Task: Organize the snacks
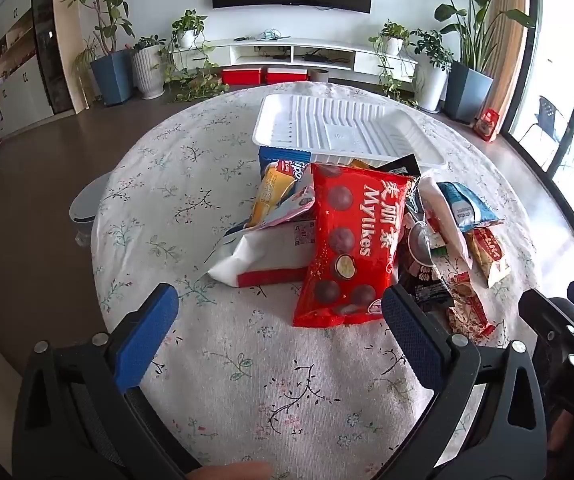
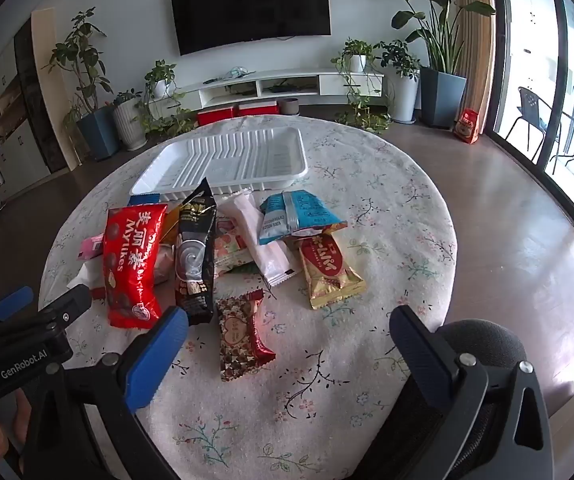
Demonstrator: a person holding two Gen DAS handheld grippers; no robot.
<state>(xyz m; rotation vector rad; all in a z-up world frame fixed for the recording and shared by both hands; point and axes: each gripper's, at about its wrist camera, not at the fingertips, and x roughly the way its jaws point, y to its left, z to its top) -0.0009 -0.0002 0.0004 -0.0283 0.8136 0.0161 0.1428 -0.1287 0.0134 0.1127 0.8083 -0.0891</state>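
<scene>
Red crinkly Mylikes chocolate-ball bag (image 1: 343, 248) | light, slippery film, pinch its near edge | white ribbed plastic tray (image 1: 343, 128) at 12 o'clock | left gripper (image 1: 281, 308), right gripper (image 2: 287, 324) both spread, empty

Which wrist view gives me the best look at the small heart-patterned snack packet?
The right wrist view: the heart-patterned packet lies whole and unobstructed on the cloth. In the left wrist view it is only partly visible beside that gripper's finger.
</scene>
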